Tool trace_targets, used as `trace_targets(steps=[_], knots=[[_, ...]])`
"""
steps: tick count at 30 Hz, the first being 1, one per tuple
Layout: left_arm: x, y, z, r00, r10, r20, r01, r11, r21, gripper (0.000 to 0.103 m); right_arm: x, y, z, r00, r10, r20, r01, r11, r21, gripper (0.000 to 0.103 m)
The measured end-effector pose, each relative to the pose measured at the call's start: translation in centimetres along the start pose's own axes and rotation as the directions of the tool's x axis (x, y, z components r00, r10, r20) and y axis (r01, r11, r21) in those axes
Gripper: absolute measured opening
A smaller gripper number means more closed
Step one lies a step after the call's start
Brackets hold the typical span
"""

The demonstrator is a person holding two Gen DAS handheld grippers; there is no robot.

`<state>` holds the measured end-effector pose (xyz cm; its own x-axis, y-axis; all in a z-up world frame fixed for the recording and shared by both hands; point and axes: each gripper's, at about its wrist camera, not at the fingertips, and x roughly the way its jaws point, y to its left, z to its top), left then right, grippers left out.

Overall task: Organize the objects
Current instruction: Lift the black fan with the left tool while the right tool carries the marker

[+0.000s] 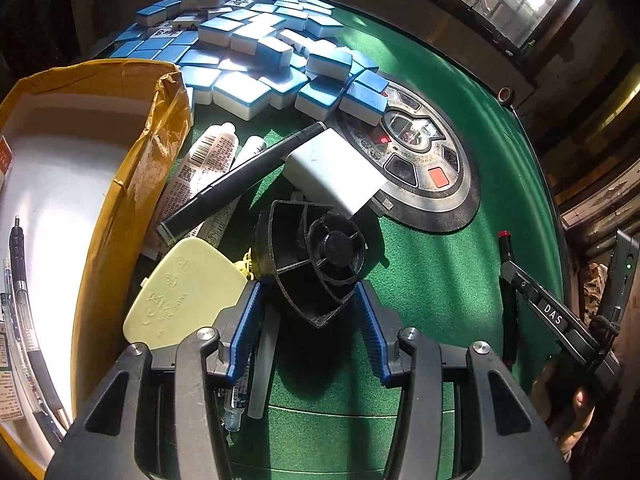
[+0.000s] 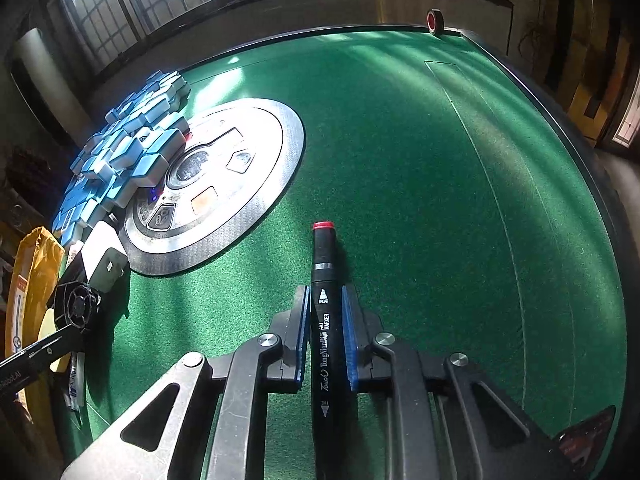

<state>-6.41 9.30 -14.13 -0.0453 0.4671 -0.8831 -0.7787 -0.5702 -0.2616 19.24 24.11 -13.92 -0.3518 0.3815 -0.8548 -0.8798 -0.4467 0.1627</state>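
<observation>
Two grippers, two objects in play. The left gripper (image 1: 308, 320) straddles a black plastic fan piece (image 1: 312, 256), a wedge-shaped housing with a round hub, which lies on the green table (image 1: 440, 280) just ahead of the fingers. Its pointed corner faces back toward the gripper and sits between the two blue pads (image 1: 370, 322). The jaws stand apart; the pads look close to the wedge's sides, but I cannot tell whether they press on it. Judged: not yet a firm grip.

The right gripper (image 2: 326, 320) is clenched on a black marker (image 2: 324, 320) with a red cap. The marker's long axis runs straight along the fingers, cap end forward over the felt, tail end back under the gripper body.

Around the fan piece: a white charger block (image 1: 336, 176) touches its far side, a second black marker (image 1: 244, 176) lies diagonally just beyond, resting over white tubes (image 1: 208, 160). A pale yellow plastic case (image 1: 188, 292) lies just beside the fan piece on its left. Further left stands a yellow-lined cardboard box (image 1: 132, 200) with pens already in it. Behind all this, a heap of blue-backed tiles (image 1: 256, 48) and the table's round centre console (image 1: 420, 160).

Key relation: the box lies to the left of the fan piece, next to the left gripper and well apart from the right one. Judgement: the left hand is the nearer for a drop into the box; the right must cross over the clutter to deliver its marker.
</observation>
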Motion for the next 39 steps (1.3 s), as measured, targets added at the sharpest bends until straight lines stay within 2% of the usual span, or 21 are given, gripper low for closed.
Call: trace_targets(steps=[5,6,7,10,14,18,21,24,27,39], knots=[[0.1,-0.5,0.1,1.0,0.021,0.021,-0.021,0.999,0.025,0.049,-0.2,0.0,-0.1,1.0,0.007,0.003,-0.007,1.0,-0.002,0.018],[-0.1,-0.6,0.0,0.998,0.041,0.047,-0.042,0.999,0.029,0.037,-0.2,0.1,-0.1,1.0,0.005,0.002,-0.005,1.0,-0.005,0.018],[-0.5,-0.6,-0.2,0.997,0.046,0.068,-0.049,0.998,0.034,0.029,-0.2,0.1,-0.2,1.0,0.002,0.002,-0.002,1.0,-0.008,0.018],[-1.2,-0.9,-0.8,0.997,0.039,0.071,-0.043,0.997,0.056,0.023,-0.3,0.3,-0.3,1.0,0.021,-0.001,-0.021,1.0,-0.012,0.015],[-1.5,-0.9,-2.0,0.998,0.028,0.051,-0.032,0.995,0.089,0.023,-0.2,0.7,-0.5,0.998,0.064,-0.013,-0.064,0.998,-0.017,0.014],[-2.2,-0.8,-3.3,0.998,-0.062,-0.016,0.063,0.996,0.059,0.022,-0.1,1.5,-0.9,0.984,0.174,-0.048,-0.175,0.984,-0.024,0.013],[-2.9,-0.9,-4.4,0.989,-0.134,-0.068,0.137,0.99,0.042,0.022,-0.1,2.5,-1.2,0.978,0.203,-0.055,-0.206,0.977,-0.056,0.013],[-3.3,-1.0,-5.6,0.974,-0.189,-0.126,0.195,0.98,0.033,0.023,-0.1,3.4,-1.6,0.978,0.198,-0.063,-0.203,0.975,-0.093,0.013],[-2.6,-1.3,-6.6,0.958,-0.217,-0.189,0.225,0.974,0.022,0.023,-0.2,4.2,-1.9,0.979,0.195,-0.063,-0.202,0.971,-0.128,0.013],[-2.0,-2.2,-6.1,0.976,-0.182,-0.123,0.19,0.98,0.056,0.024,-0.1,4.8,-2.1,0.986,0.161,-0.045,-0.166,0.974,-0.155,0.013]])
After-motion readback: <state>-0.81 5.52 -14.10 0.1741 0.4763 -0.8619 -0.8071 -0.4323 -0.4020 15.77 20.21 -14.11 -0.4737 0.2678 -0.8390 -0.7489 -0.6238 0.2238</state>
